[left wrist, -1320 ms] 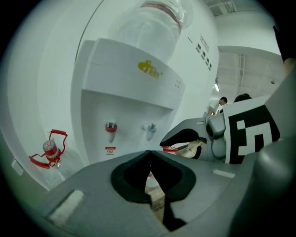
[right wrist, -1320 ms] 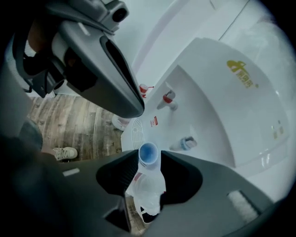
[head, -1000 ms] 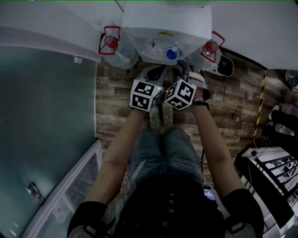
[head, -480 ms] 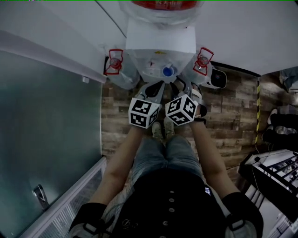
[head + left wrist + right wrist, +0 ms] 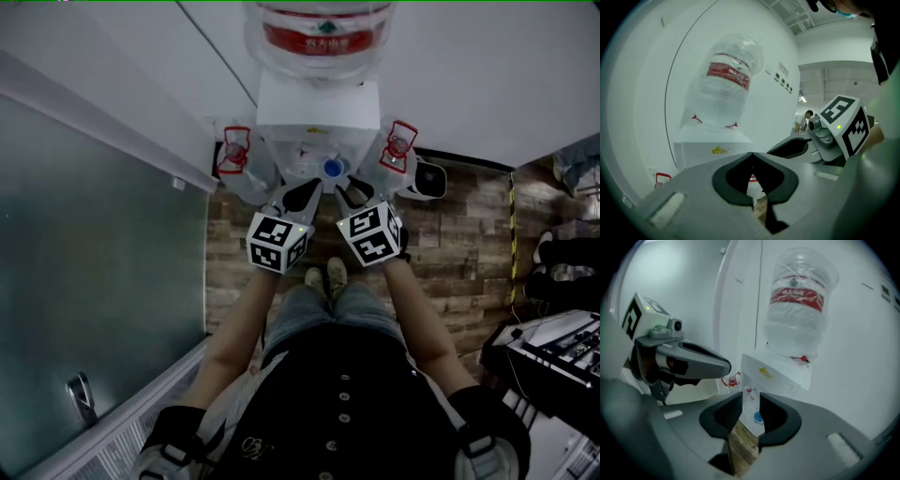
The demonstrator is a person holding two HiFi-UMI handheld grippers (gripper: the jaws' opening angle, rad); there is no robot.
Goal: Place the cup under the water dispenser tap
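Blue cup (image 5: 330, 169) sits in the water dispenser's (image 5: 317, 112) tap recess. It shows in the head and right gripper views but not the left. Left claw (image 5: 751, 154) is clenched and empty. Right claw (image 5: 751, 403) is closing with nothing between its jaws.

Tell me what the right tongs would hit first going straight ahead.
The right tongs, closing on nothing, aim at the front of the dispenser near the blue tap; likely that first, though depth is unclear.
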